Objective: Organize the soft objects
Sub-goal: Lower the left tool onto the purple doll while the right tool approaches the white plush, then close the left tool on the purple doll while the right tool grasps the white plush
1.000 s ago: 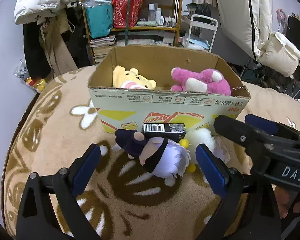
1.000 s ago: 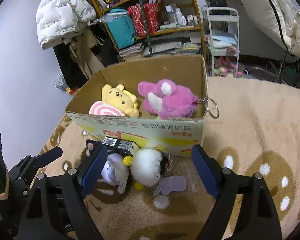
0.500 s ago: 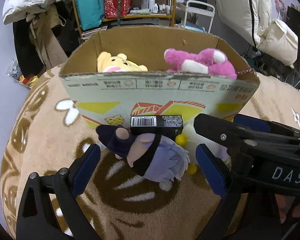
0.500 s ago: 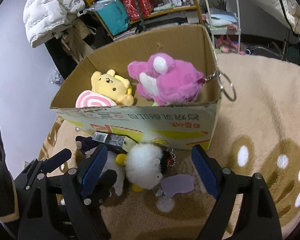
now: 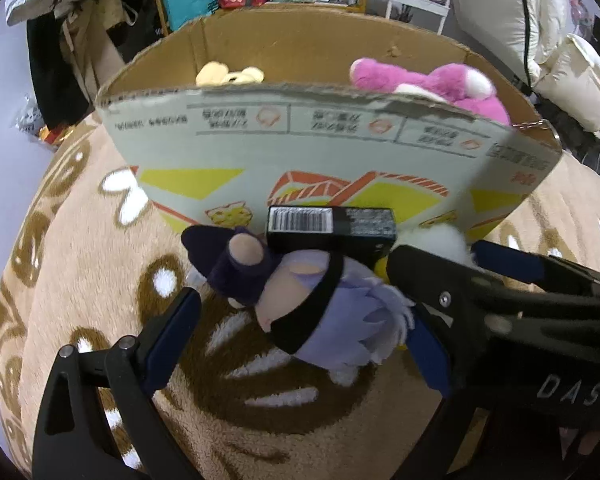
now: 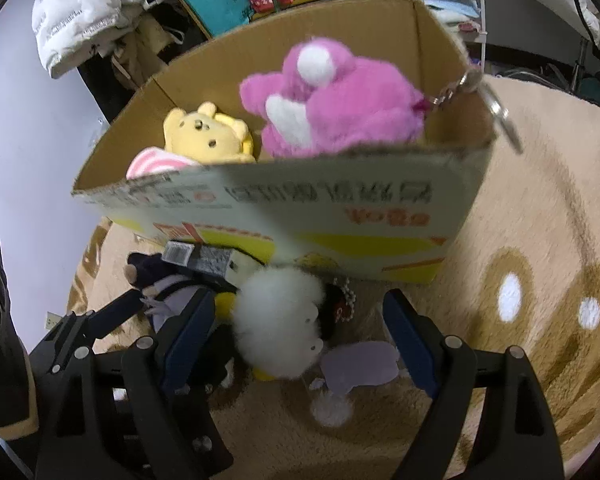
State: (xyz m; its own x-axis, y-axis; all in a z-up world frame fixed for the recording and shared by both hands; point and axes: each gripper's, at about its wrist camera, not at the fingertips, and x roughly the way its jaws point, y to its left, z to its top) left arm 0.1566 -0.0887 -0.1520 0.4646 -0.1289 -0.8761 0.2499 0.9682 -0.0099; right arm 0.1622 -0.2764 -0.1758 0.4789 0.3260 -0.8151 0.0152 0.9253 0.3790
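Currently: left tongs (image 5: 296,344) wide open astride doll (image 5: 320,312) on rug (image 5: 80,264), empty | right tongs (image 6: 296,340) wide open over white plush (image 6: 280,320), empty | advice: seat pads on soft bodies, avoid black carton (image 5: 332,228), then lift into box (image 5: 300,152).

The left gripper (image 5: 300,332) has black plastic arms, silver screws and blue pads on its fingers (image 5: 168,340). The right gripper (image 6: 296,340) matches it, with white letters "DAS" on its body at the lower right of the left wrist view.
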